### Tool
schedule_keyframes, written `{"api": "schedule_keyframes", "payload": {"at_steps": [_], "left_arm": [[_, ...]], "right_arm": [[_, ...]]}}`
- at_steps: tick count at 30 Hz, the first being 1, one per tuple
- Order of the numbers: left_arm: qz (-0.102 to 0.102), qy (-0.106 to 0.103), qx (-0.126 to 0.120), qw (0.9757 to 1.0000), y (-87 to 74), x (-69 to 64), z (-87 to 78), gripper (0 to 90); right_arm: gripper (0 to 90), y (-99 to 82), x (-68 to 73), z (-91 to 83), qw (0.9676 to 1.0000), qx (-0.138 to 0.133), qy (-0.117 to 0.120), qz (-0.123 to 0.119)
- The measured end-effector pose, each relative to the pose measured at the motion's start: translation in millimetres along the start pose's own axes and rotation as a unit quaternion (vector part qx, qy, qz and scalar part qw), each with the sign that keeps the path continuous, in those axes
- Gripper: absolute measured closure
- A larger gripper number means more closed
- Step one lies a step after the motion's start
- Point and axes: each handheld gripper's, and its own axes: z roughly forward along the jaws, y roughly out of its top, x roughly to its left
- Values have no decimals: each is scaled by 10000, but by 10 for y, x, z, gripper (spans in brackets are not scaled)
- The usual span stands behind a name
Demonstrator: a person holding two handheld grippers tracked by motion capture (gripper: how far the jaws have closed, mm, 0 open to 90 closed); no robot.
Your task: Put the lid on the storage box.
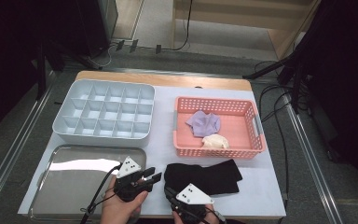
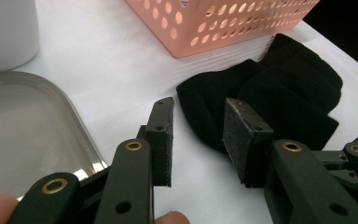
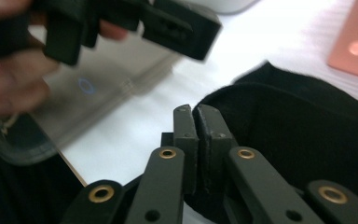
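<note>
- While the right gripper (image 3: 196, 116) sits clenched at the black sock's (image 1: 205, 176) edge, lower centre, the left gripper (image 2: 198, 121) stands released.
- Pink basket (image 1: 216, 150) directly above; steel tray (image 1: 46, 186) lower left.

Black socks (image 1: 205, 176), stacked flat, near table edge

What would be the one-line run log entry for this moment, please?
left gripper: open, beside black socks | right gripper: shut at the socks' edge, grip unclear | pink basket: two cloths inside
</note>
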Motion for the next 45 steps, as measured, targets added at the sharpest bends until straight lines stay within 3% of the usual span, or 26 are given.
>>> {"api": "schedule_keyframes", "payload": {"at_steps": [3,9,14,19,27,30,37,45], "left_arm": [[17,3,21,10000,-23,-15,6,643],[28,-12,5,10000,-33,-51,13,631],[64,-39,-16,10000,-36,-73,17,614],[103,-123,-16,9999,-53,-112,39,611],[87,-124,-5,9999,-60,-146,62,614],[88,-116,29,9999,-72,-166,80,613],[98,-134,59,9998,-82,-188,92,612],[116,-176,69,9998,-86,-222,89,601]], "right_arm": [[747,24,-15,-17,9998,-131,131,64],[696,67,-222,-290,9981,-528,1,306],[688,29,-460,-592,9961,-693,-403,373],[685,-129,-780,-804,9926,-577,-768,745],[679,-315,-1077,-966,9842,-271,-1418,1024],[708,-333,-1180,-1000,9812,-123,-1447,1271],[650,-404,-1253,-1012,9736,-47,-1776,1434],[609,-441,-1218,-1000,9705,3,-1949,1416]]}}
